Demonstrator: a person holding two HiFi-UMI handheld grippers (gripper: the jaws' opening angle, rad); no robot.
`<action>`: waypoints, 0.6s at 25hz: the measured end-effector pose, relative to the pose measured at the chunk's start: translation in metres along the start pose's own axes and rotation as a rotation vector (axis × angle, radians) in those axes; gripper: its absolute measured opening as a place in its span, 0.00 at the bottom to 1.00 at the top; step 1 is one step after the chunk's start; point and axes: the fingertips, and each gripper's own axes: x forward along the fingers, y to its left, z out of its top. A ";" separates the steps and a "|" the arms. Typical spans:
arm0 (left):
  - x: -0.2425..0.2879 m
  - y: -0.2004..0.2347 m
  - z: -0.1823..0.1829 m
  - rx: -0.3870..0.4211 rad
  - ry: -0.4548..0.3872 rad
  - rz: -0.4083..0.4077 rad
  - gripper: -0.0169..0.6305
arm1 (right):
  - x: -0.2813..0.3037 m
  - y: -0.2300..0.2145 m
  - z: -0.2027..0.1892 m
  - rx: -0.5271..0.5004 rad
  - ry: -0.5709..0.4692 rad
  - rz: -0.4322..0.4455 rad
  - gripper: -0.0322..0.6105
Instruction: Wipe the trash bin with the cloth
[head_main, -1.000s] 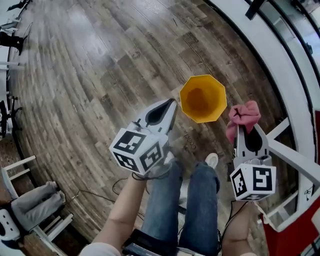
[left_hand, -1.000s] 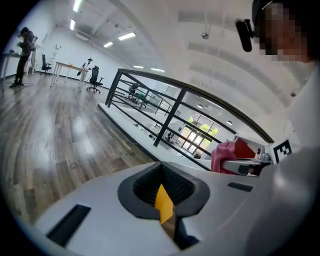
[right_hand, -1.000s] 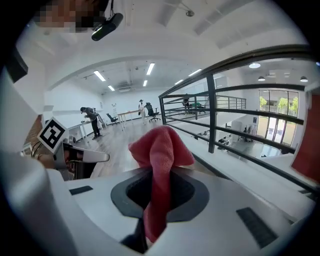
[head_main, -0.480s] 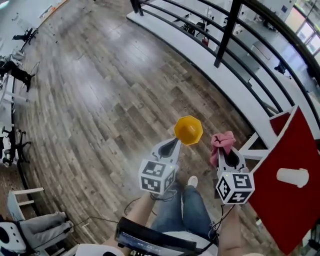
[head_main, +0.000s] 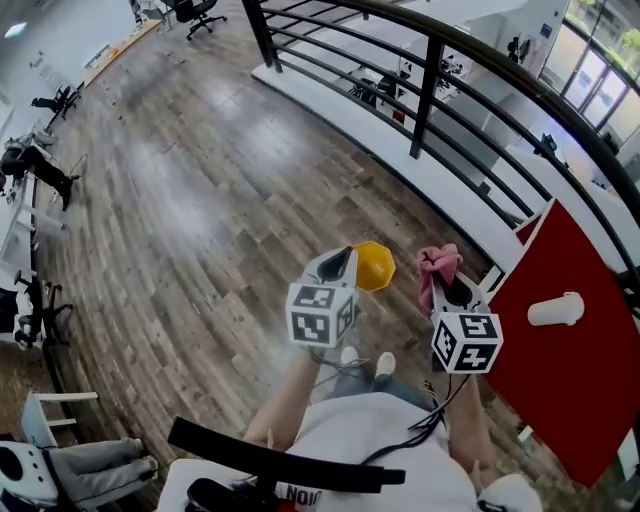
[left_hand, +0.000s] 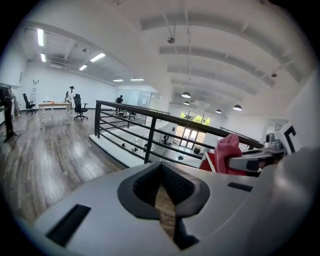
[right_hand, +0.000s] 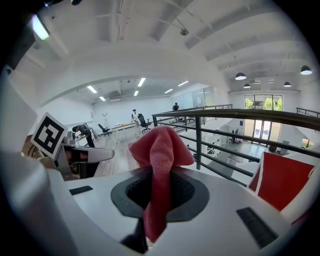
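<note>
Two grippers are up in front of you, side by side, both above the wood floor (head_main: 200, 200).

Far left, at the lower left corner of the floor, stands a white chair (head_main: 55, 440) with grey cloth draped on it.

Left gripper (head_main: 343, 256): your left gripper view shows the jaws brought together at the tips (left_hand: 161, 166), with nothing between them. Only floor shows through the slot behind the tips. It touches neither the bin nor the cloth.

Trash bin (head_main: 376, 267): yellow, eight-sided, open mouth up. It stands on the floor just ahead of your shoes (head_main: 365, 362), near the floor's edge along the white ledge under the black railing (head_main: 430, 85). In the head view it sits between the two grippers, its left side covered by the left gripper's tip. Both grippers are apart from it.

Right gripper (head_main: 448, 284): the jaws are clamped on the pink cloth (head_main: 438, 262). In your right gripper view the cloth (right_hand: 160, 145) bunches above the tips and a strip hangs down through the slot. The cloth is clear of the bin.

Far right, a red tabletop (head_main: 580, 400) carries a white cylinder (head_main: 557, 309), well in from its corners. You cannot tell whether it stands or lies.
</note>
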 end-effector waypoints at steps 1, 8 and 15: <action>-0.001 -0.003 0.001 -0.004 -0.002 -0.006 0.03 | -0.003 0.001 -0.001 0.008 0.002 0.005 0.13; 0.001 -0.049 0.002 -0.035 0.007 -0.224 0.03 | -0.006 0.013 0.010 0.064 -0.020 0.102 0.13; -0.009 -0.076 -0.016 -0.182 0.074 -0.563 0.03 | -0.015 0.036 0.004 0.154 0.026 0.434 0.13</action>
